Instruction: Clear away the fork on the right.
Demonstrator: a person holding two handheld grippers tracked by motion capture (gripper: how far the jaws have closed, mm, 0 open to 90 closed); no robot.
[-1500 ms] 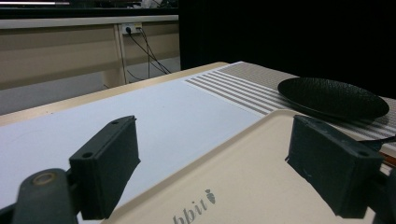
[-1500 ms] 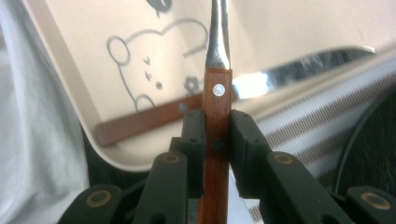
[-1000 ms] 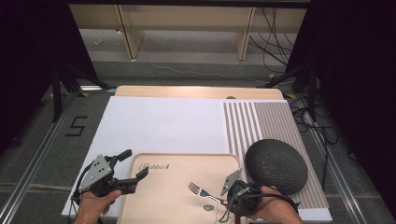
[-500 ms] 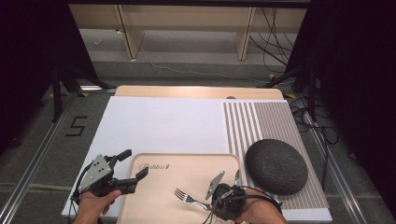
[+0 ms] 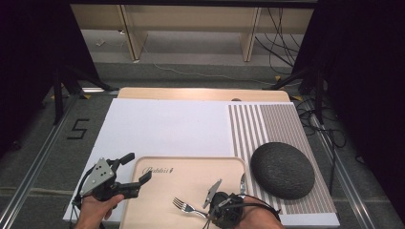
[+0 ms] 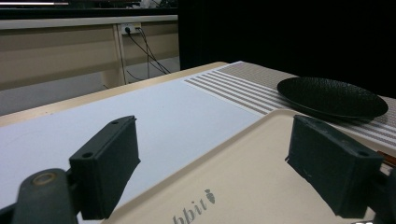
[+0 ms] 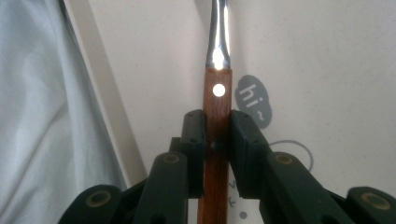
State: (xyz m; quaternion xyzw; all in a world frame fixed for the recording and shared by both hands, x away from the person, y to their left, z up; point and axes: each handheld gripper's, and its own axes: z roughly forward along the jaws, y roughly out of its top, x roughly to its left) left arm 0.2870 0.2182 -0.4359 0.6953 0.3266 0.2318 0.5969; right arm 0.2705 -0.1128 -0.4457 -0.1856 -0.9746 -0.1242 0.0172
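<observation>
Landmark: the beige tray (image 5: 167,191) lies at the near edge of the table; every place below is given against it.

Fork: the fork (image 5: 186,206) is held above the tray's near right part, tines pointing toward the tray's left side. Its wooden handle (image 7: 217,135) runs back between the right gripper's pads; the steel neck reaches out past them over the tray's printed "hi" mark. Whether the tines touch the tray floor I cannot tell.

Right gripper: the right gripper (image 5: 223,212) sits at the tray's near right corner, jaws drawn narrow and clamped on the fork's handle, one pad on each side of the wood.

Right hand: the right hand (image 5: 258,217) comes in from the bottom edge, just right of the tray's near corner, with the gripper turned leftward across the tray.

Left gripper: the left gripper (image 5: 136,171) stands at the tray's left rim, jaws spread wide with nothing between them; one jaw reaches over the tray's far left corner, the other lies over the rim nearer the person.

Left hand: the left hand (image 5: 98,210) grips from below, outside the tray's left edge, pointing the gripper to the right and away.

Plate: the dark plate (image 5: 282,169) rests on the striped mat (image 5: 272,124), just beside the tray's right edge.

White sheet: the white sheet (image 5: 167,124) lies beyond the tray's far edge.
</observation>
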